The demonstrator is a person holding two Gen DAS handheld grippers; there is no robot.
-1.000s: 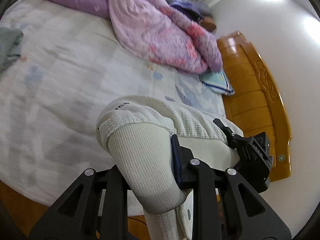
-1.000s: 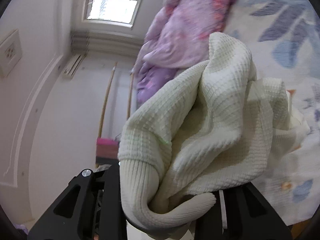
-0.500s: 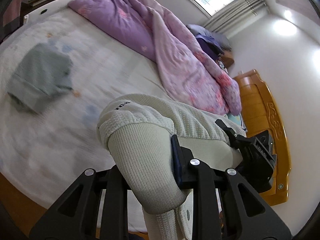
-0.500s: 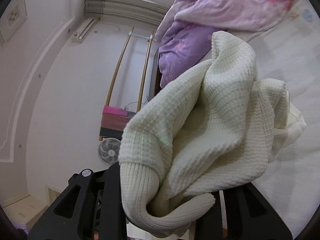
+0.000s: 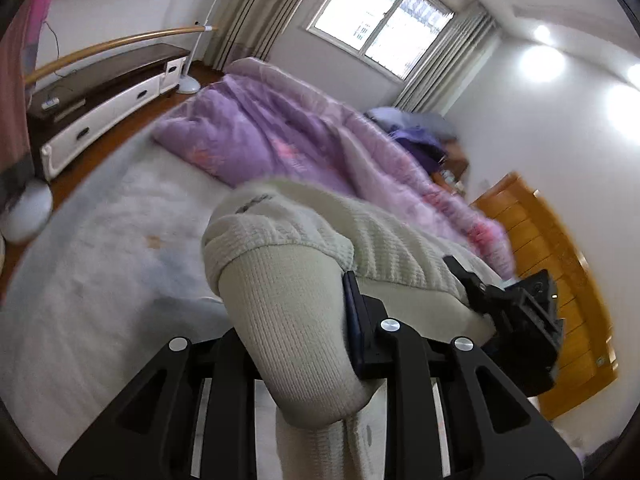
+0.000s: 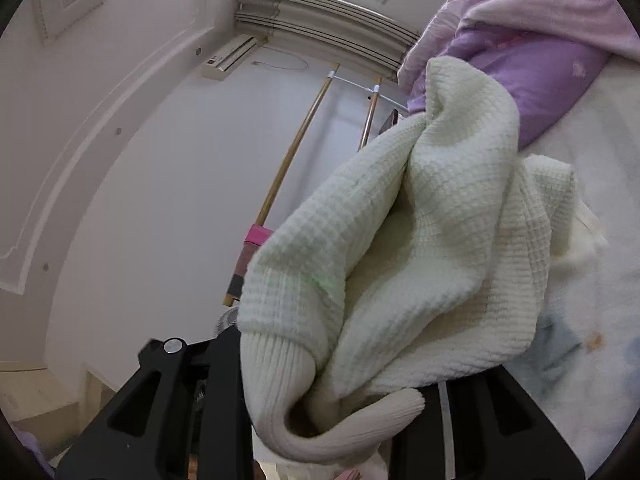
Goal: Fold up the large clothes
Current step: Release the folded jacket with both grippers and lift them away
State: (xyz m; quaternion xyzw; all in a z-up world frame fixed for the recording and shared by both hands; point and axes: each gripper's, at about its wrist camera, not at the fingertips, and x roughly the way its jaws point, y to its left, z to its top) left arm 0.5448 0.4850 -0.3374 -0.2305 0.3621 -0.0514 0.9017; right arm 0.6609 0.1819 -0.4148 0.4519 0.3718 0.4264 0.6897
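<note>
Left gripper (image 5: 296,344) clamps sweater (image 5: 304,240) hem; right gripper (image 6: 320,408) likewise | garment spans between grippers, above bed (image 5: 100,248); lay-down judged next

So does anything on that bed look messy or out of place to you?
The purple quilt lies rumpled in a heap along the far side of the bed rather than spread flat. The sheet shows a small orange-brown mark, possibly a stain or just print. The cream sweater is bunched up, not folded.
</note>
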